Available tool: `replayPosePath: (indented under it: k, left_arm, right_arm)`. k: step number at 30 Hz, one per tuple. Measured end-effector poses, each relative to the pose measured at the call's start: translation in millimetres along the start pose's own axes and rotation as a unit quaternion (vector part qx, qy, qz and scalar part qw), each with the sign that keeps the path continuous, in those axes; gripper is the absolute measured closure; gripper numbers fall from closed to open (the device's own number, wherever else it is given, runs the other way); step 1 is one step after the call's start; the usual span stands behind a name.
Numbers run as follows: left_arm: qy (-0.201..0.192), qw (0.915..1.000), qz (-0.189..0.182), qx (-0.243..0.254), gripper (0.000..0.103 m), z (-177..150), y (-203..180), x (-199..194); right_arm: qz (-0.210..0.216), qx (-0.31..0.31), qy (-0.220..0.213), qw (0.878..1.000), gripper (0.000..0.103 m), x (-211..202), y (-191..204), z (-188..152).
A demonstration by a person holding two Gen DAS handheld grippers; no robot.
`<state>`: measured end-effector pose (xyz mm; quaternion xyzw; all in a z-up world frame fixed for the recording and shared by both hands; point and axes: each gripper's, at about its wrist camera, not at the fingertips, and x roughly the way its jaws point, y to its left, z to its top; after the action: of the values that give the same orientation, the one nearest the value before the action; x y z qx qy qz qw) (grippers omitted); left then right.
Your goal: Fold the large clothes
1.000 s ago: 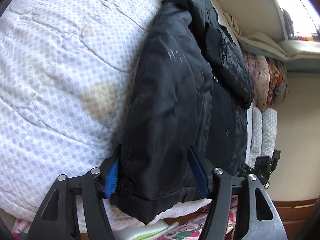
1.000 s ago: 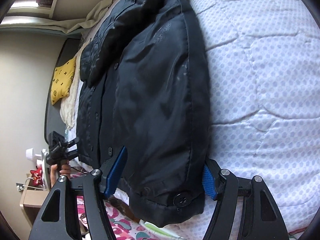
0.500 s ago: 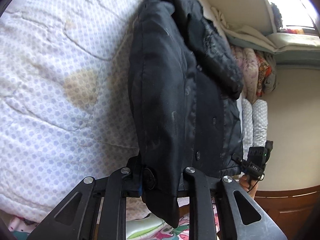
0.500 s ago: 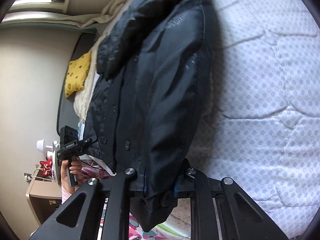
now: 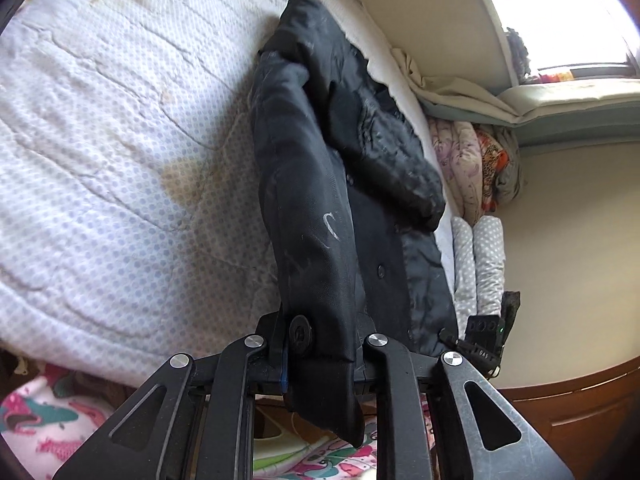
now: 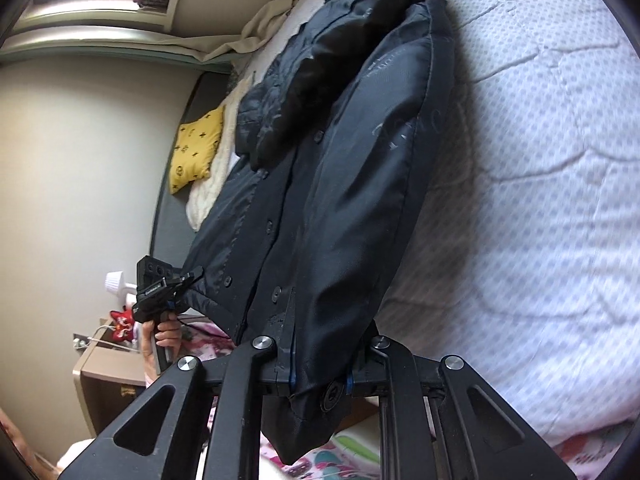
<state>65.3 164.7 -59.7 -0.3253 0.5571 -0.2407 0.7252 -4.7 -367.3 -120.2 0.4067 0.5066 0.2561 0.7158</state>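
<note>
A large black padded jacket (image 5: 320,184) lies lengthwise on a white dotted quilt (image 5: 100,140), its fur-trimmed hood at the far end. My left gripper (image 5: 320,344) is shut on the jacket's bottom hem corner by a black button (image 5: 301,334) and holds it lifted off the bed. My right gripper (image 6: 320,372) is shut on the opposite hem corner of the jacket (image 6: 352,208), also lifted. The left gripper also shows in the right wrist view (image 6: 176,280), and the right gripper in the left wrist view (image 5: 486,344).
Folded blankets and pillows (image 5: 480,168) are piled at one end of the bed, a yellow cushion (image 6: 196,152) at the other. A small bedside table (image 6: 104,364) stands beside the bed. A patterned pink cloth (image 5: 48,412) hangs below the bed edge.
Both grippers closed on the jacket's hem corners, then lifted them up off the quilt, so the lower part of the jacket now hangs raised.
</note>
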Motion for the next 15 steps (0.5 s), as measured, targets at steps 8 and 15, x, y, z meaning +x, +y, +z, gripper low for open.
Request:
replayPosePath:
  k: [8, 15]
  left_arm:
    - [-0.023, 0.9994, -0.024, -0.003, 0.081, 16.1, -13.2, -13.2]
    - [-0.062, 0.9959, -0.063, 0.018, 0.081, 66.9, -65.4, -16.8]
  right_arm:
    - [0.032, 0.006, -0.010, 0.999, 0.092, -6.2, 5.5, 6.7]
    - [0.054, -0.025, -0.079, 0.995, 0.092, -33.1, 32.8, 54.2]
